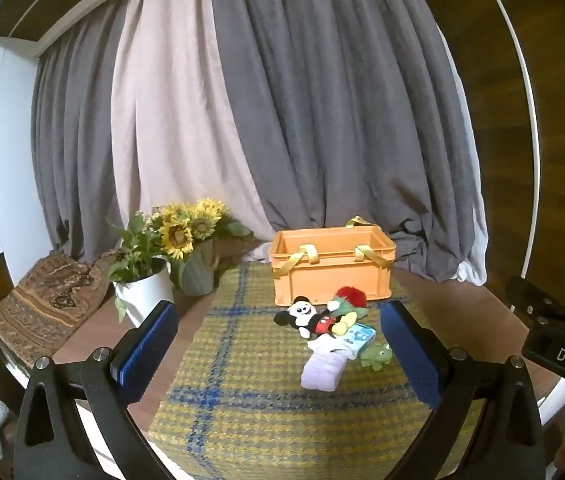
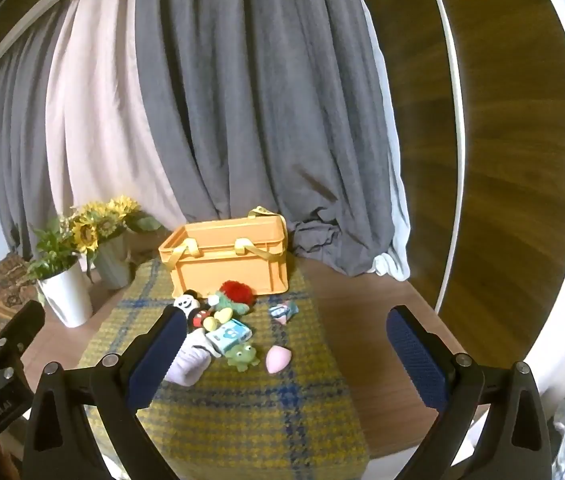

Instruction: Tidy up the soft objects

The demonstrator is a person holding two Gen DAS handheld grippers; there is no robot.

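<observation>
**Soft toys wait in front of orange crate, both tools wide**

From my left wrist view, a patterned cushion (image 1: 48, 300) leans at the far left of the table (image 1: 94, 332), next to a white pot of greenery (image 1: 146, 294) and a grey vase of sunflowers (image 1: 188, 228). My left tool (image 1: 278, 340) hangs above the yellow-and-blue checked mat (image 1: 242, 380), its blue-padded fingers spread wide with nothing between them. Further right on the mat lies the heap of soft things: a mouse doll (image 1: 308, 316) on its back, a green doll with red hair (image 1: 348, 300) touching it, a small blue packet (image 1: 358, 336), a pale lilac sock (image 1: 322, 368) and a green frog (image 1: 378, 356) just beside the right finger. Behind the heap stands the orange crate (image 1: 332, 268), open at the top, yellow straps draped over its front wall. Grey and pale curtains (image 1: 282, 100) hang behind everything.

From my right wrist view, my right tool (image 2: 286, 340) is likewise spread wide and holds nothing. Its left finger covers part of the sock (image 2: 188, 364). To the right of the frog (image 2: 242, 354) lies a pink sponge (image 2: 278, 358), and nearer the crate (image 2: 228, 258) a small pink-and-blue toy (image 2: 282, 311), apart from the heap. All these soft things lie on the mat, outside the crate.
</observation>
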